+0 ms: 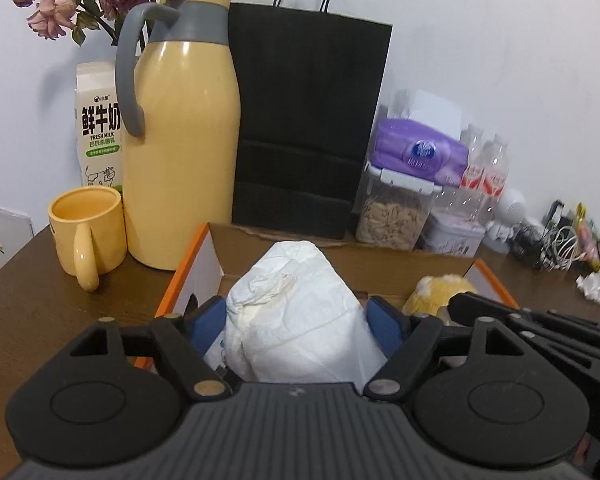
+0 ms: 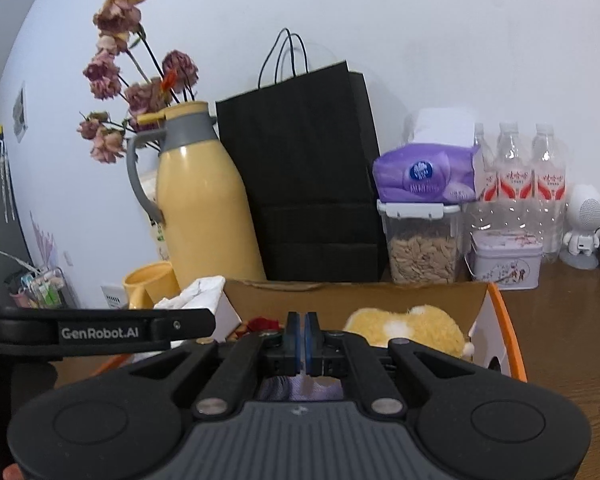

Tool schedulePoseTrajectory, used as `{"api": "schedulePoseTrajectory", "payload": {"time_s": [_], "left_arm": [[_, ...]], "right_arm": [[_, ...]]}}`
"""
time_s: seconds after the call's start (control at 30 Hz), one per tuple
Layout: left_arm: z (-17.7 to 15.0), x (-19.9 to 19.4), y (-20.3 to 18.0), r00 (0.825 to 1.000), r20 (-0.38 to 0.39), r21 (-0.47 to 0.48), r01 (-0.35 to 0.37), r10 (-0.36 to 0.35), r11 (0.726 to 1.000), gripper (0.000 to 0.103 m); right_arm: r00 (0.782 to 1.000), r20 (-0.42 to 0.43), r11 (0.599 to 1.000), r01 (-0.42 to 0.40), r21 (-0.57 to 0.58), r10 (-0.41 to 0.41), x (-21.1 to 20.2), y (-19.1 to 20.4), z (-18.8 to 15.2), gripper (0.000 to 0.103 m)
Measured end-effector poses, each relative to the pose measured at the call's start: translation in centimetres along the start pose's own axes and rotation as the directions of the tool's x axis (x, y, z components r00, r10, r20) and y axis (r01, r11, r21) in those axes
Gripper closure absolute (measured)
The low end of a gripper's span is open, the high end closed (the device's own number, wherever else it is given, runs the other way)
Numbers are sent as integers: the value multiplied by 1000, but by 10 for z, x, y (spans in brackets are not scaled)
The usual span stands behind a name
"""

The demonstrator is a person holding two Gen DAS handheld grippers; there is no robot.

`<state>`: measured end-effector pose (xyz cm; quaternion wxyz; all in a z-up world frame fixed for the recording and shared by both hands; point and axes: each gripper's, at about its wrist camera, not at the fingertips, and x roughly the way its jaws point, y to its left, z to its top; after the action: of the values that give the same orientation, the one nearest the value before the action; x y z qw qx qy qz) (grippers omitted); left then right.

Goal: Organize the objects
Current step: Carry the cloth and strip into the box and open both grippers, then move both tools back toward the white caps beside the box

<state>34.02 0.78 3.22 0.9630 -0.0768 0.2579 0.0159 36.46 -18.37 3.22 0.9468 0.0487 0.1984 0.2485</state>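
Note:
My left gripper [image 1: 296, 320] is shut on a white crumpled paper bundle [image 1: 296, 312]; both blue pads [image 1: 384, 320] press its sides. The bundle hangs over the left end of an open cardboard box with orange edges [image 1: 188, 264]. A yellow plush toy [image 1: 436, 288] lies in the box's right half. In the right wrist view my right gripper [image 2: 302, 332] is shut over the middle of the box [image 2: 508, 320], with nothing showing between its pads. The plush toy [image 2: 412, 328] lies just to its right, something red [image 2: 262, 324] to its left. The bundle [image 2: 200, 292] shows at the box's left end.
Behind the box stand a yellow thermos [image 1: 180, 152], a yellow mug [image 1: 88, 228], a milk carton [image 1: 100, 132] and a black paper bag [image 1: 308, 120]. Further right are a seed jar [image 1: 392, 216] under purple tissues [image 1: 420, 152], bottles [image 2: 512, 176], a tin [image 2: 504, 264] and cables [image 1: 556, 240].

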Motion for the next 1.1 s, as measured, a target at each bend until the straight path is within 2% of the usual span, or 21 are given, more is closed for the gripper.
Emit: {"api": "schedulePoseTrajectory", "payload": {"time_s": [0.1,0.13,0.2,0.23,0.27,0.3,0.33,0.37,0.43,0.83,1.1], "left_arm": [[-2,-4,-1,1000,24,17,-18,18,1000,11],[-2,-6,-1,999,36,18,-23,23,1000,0],[-1,-11,-1,998,60,15,-27,26,1000,0],[0,-12,-1,998,60,18,-28,27,999,0],[1,-13,-2,998,58,22,-27,25,999,0],[1,-13,-2,998,58,24,-28,26,999,0],[0,-13,-2,998,58,26,-32,31,999,0],[1,-13,-2,998,58,26,-34,33,999,0],[1,-14,-1,998,60,22,-35,33,999,0],[3,-28,0,994,99,23,-37,35,999,0],[-2,-61,3,988,152,29,-32,27,999,0]], "right_arm": [[1000,-7,999,26,-29,-27,-2,0,-4,93],[999,-8,998,42,-37,-42,-4,-1,-5,92],[998,-5,998,58,-39,-58,-9,-3,-5,89],[998,2,997,61,-39,-61,-11,-4,-4,79],[998,12,997,66,-38,-66,-13,-4,-3,60],[997,22,997,73,-39,-72,-15,-4,-2,48],[996,33,996,80,-41,-79,-17,-4,-2,25],[996,42,995,85,-43,-83,-19,-3,-1,8],[995,49,995,90,-44,-88,-21,-3,1,0],[994,21,993,108,-52,-107,-24,3,3,0],[993,24,990,113,-83,-112,-44,12,0,0]]}}
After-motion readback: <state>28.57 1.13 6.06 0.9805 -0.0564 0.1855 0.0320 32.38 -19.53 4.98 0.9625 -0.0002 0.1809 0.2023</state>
